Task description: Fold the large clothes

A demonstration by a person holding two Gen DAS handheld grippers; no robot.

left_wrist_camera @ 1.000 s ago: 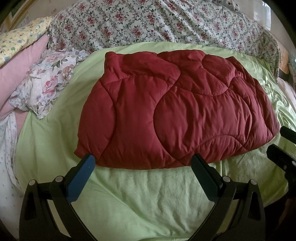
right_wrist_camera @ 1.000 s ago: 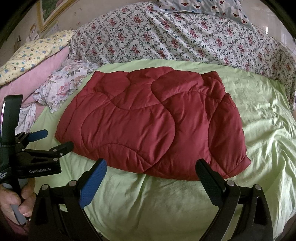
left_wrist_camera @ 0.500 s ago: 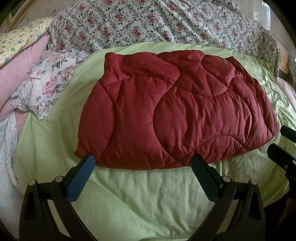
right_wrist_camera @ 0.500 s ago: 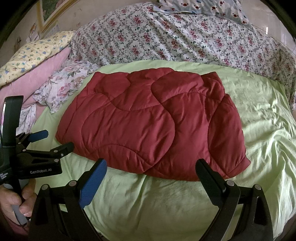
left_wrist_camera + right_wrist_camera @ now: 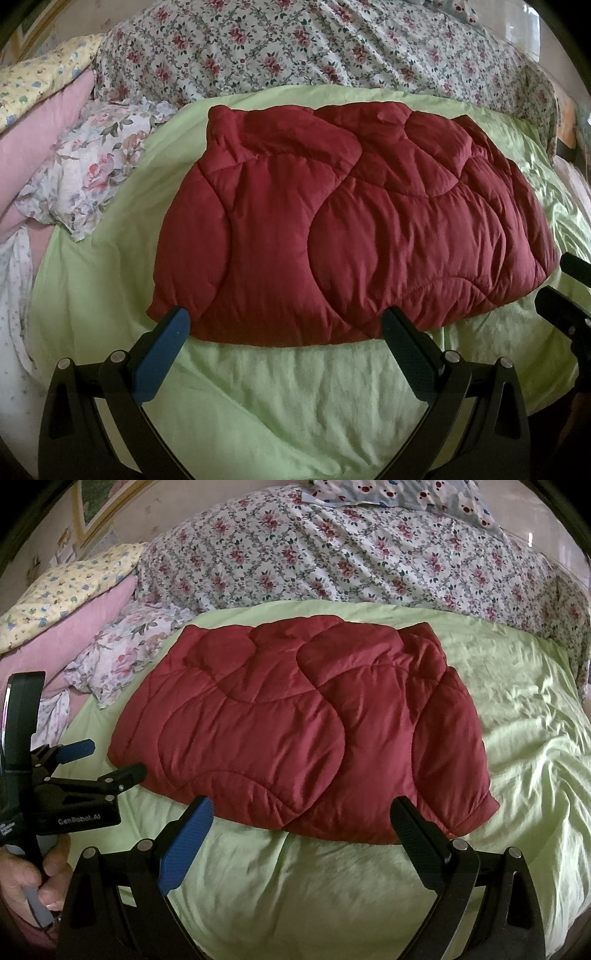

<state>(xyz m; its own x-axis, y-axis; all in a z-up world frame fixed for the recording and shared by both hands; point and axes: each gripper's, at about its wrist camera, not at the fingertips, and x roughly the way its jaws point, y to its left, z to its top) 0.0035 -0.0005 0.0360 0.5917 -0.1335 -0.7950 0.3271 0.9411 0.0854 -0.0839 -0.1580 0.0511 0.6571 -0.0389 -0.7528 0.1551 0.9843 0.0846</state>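
My left gripper (image 5: 285, 320) and right gripper (image 5: 301, 809) are matt black plastic with bright metal pivot pins; one finger pad (image 5: 162, 354) on each is blue with a fine stippled texture. The red quilted jacket (image 5: 351, 240) is padded cloth with a faint sheen and stitched seams. The green sheet (image 5: 295, 398) is soft, matt, creased cloth. The floral cover (image 5: 332, 557) is printed matt fabric.

You have a pale green bed sheet (image 5: 280, 398) ahead, a rose-patterned white quilt (image 5: 332, 561) behind it, and a pink pillow (image 5: 44, 136) under a yellow printed pillow (image 5: 70, 587) at left.
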